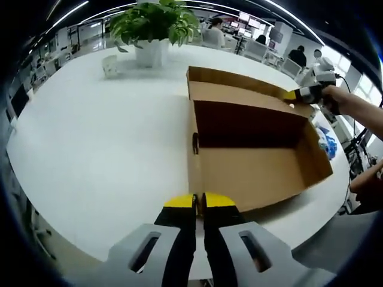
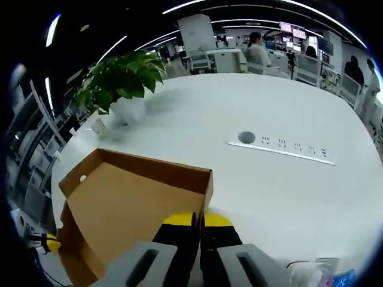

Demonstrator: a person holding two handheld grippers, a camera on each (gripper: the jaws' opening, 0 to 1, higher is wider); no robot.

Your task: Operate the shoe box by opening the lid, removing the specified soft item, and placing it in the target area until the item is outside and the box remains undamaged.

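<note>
An open brown cardboard shoe box (image 1: 257,173) lies on the white table (image 1: 102,149), and its inside floor looks bare. Its lid (image 1: 239,92) stands raised at the far side. My left gripper (image 1: 199,202) is shut at the box's near corner, pinching the wall edge. My right gripper (image 1: 299,94) is held by a hand at the lid's right end. In the right gripper view the lid (image 2: 131,203) fills the lower left, and my right gripper (image 2: 198,219) is shut on its rim. A blue and white soft item (image 1: 327,143) lies just outside the box's right wall.
A potted plant (image 1: 152,30) in a white pot and a small white cup (image 1: 110,64) stand at the table's far side. A socket strip (image 2: 281,149) and a round cable hole (image 2: 246,137) are set in the tabletop. People sit at desks behind. Clear plastic (image 2: 311,275) lies beside my right gripper.
</note>
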